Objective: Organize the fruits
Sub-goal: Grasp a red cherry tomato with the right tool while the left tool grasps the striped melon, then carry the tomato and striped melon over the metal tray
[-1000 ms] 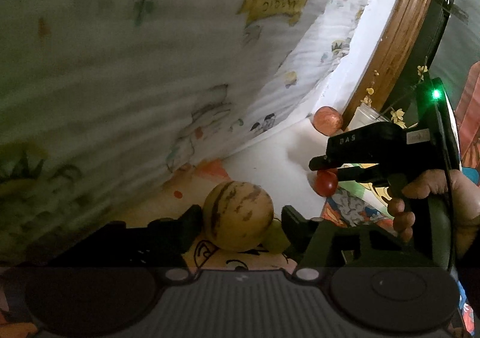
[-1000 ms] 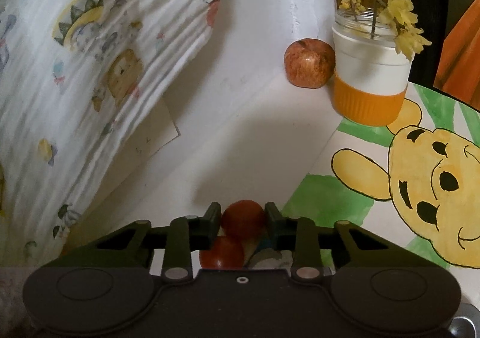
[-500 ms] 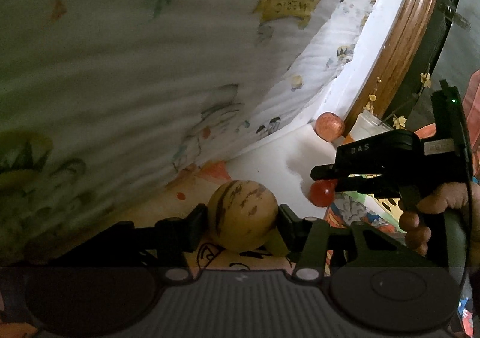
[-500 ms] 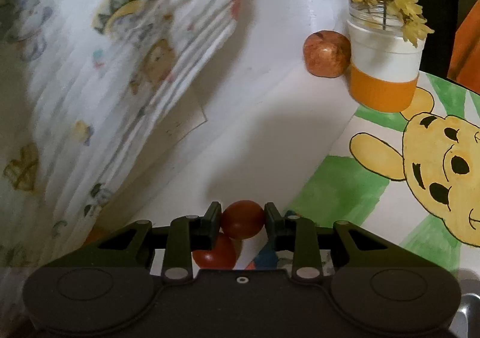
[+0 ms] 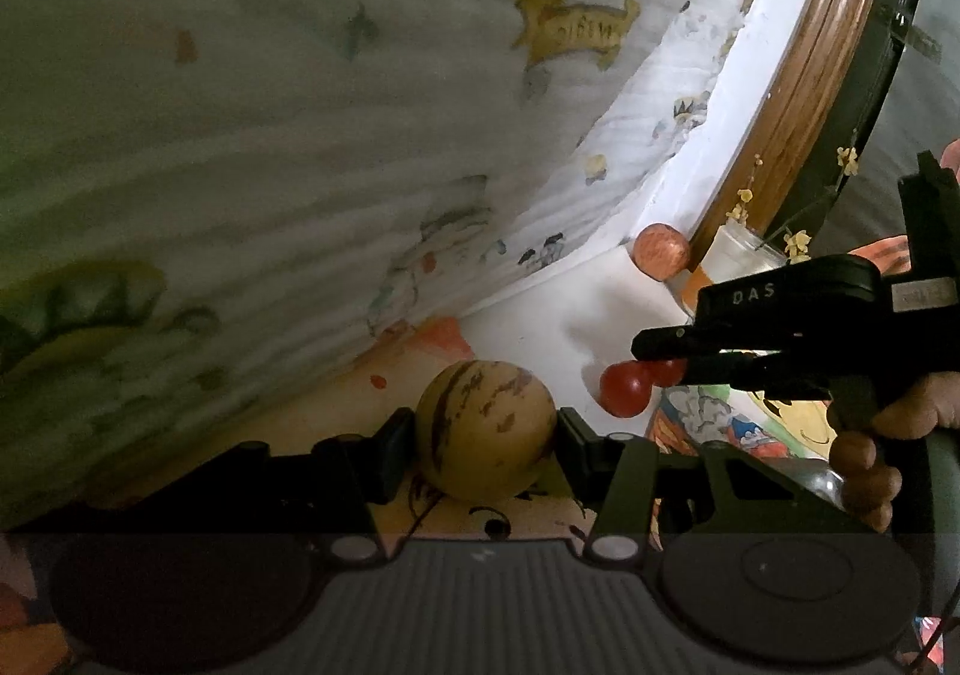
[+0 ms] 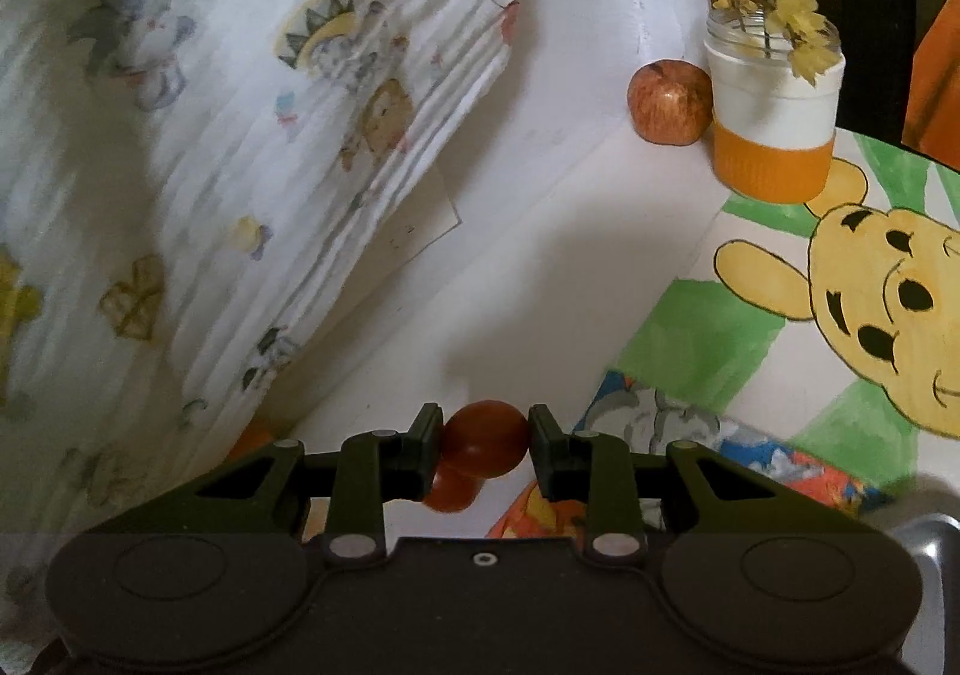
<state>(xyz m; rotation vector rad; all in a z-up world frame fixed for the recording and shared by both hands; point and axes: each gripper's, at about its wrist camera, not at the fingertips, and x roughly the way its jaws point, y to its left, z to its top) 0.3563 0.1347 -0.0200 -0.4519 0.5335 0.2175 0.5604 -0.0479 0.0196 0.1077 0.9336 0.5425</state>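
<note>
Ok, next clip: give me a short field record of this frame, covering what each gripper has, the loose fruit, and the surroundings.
left gripper: closed on a round yellow melon with dark brown stripes
right gripper: closed on a small red tomato, with a second red tomato hanging just below it
loose fruit: one red-yellow apple on the white surface, right beside the jar
jar: white jar with an orange band, holding yellow flowers
backdrop: white cloth printed with cartoon animals
mat: painted yellow bear picture

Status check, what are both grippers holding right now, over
Left gripper shut on striped melon. Right gripper shut on red tomatoes. Apple beside jar, path clear.
</note>
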